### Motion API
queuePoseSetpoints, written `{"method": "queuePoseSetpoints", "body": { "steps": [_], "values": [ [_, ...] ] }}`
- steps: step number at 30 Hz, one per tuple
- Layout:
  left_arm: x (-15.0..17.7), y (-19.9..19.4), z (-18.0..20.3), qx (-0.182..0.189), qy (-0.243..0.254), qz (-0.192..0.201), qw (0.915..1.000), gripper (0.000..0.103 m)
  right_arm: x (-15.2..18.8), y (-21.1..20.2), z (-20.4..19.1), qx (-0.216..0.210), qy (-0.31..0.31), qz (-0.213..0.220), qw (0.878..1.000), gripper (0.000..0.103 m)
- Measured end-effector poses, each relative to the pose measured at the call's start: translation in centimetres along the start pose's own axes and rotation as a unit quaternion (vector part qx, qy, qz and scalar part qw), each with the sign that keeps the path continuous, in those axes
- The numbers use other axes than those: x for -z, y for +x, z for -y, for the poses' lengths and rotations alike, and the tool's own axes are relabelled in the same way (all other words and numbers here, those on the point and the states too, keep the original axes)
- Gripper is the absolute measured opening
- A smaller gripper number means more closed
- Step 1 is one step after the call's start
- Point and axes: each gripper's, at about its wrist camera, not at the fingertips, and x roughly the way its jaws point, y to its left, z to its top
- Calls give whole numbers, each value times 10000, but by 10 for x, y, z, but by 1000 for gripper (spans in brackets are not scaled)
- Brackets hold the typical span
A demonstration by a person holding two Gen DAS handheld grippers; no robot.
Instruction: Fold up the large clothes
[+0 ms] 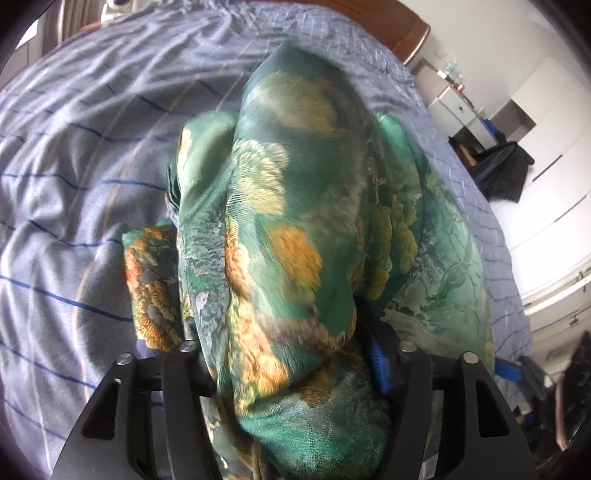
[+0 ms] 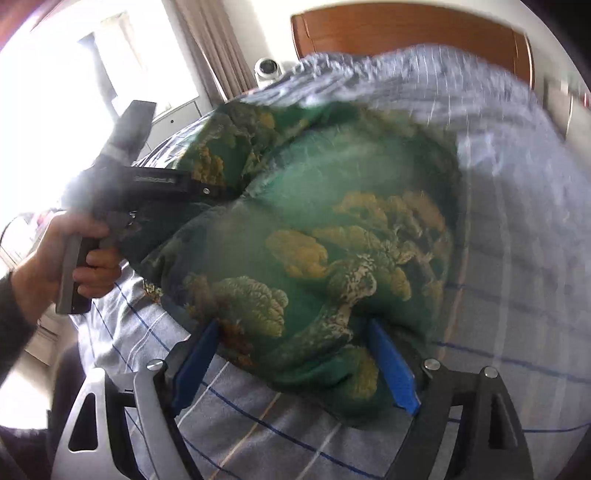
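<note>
A large green garment (image 1: 295,229) with yellow and orange flower print lies bunched on the bed, also in the right wrist view (image 2: 332,240). My left gripper (image 1: 295,369) has a thick fold of it draped between and over its fingers; only one blue pad (image 1: 380,369) shows, so the jaw gap is hidden. From the right wrist view the left gripper (image 2: 207,192) reaches into the cloth from the left. My right gripper (image 2: 291,354) stands wide open, its blue fingers (image 2: 393,369) either side of the garment's near edge, not clamped.
The bed (image 1: 74,184) has a blue-grey checked sheet. A wooden headboard (image 2: 406,33) is at the far end. Curtains and a bright window (image 2: 110,74) are to the left. White cabinets (image 1: 546,147) and dark clothing stand beside the bed.
</note>
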Motion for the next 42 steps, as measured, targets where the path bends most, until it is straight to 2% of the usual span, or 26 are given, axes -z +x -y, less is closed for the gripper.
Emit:
{"method": "queuePoseSetpoints", "body": {
  "steps": [4,7,12,14,16,18,21,22,25,26,29,33,35,37,39,42],
  "values": [
    [7,-29,15,-126,-38,260,9996,83,1,-49,-2,175,28,475,9987,85],
    [15,-55,21,-80,-40,371,9993,85,7,-89,7,570,3,813,9951,85],
    [32,-110,3,385,-221,703,9965,86,27,-127,37,1139,159,1015,9882,85],
    [28,-130,-9,629,-487,880,9929,86,36,-132,54,1160,458,976,9874,85],
    [16,-137,-16,907,-715,898,9892,86,45,-134,69,1072,795,925,9867,85],
    [2,-132,-13,1156,-723,718,9881,86,51,-129,78,994,1028,838,9862,85],
    [-9,-98,12,1031,-451,344,9930,87,51,-116,76,819,1123,733,9876,85],
    [-11,-82,19,902,-388,189,9950,87,48,-112,72,731,1112,724,9885,85],
    [-5,-40,16,-136,-220,-74,9996,84,35,-101,58,572,995,704,9909,85],
    [2,-29,7,-261,-288,-155,9991,86,29,-98,55,531,930,710,9917,85],
    [18,-16,-22,-19,-741,-274,9969,87,8,-91,51,335,843,716,9933,85],
    [27,-9,-22,-302,-482,-250,9981,90,-8,-65,64,9,935,474,9945,85],
    [29,-4,-24,-305,-520,-270,9978,92,-13,-46,74,-120,1052,279,9940,85],
    [29,1,-29,-246,-604,-301,9974,98,-16,-16,92,-292,1370,-128,9901,85],
    [29,8,-40,-15,-756,-369,9965,100,-16,3,105,-405,1613,-372,9854,85],
    [34,16,-54,379,-1022,-424,9931,103,-16,16,116,-830,1774,-422,9797,85]
  ]
}}
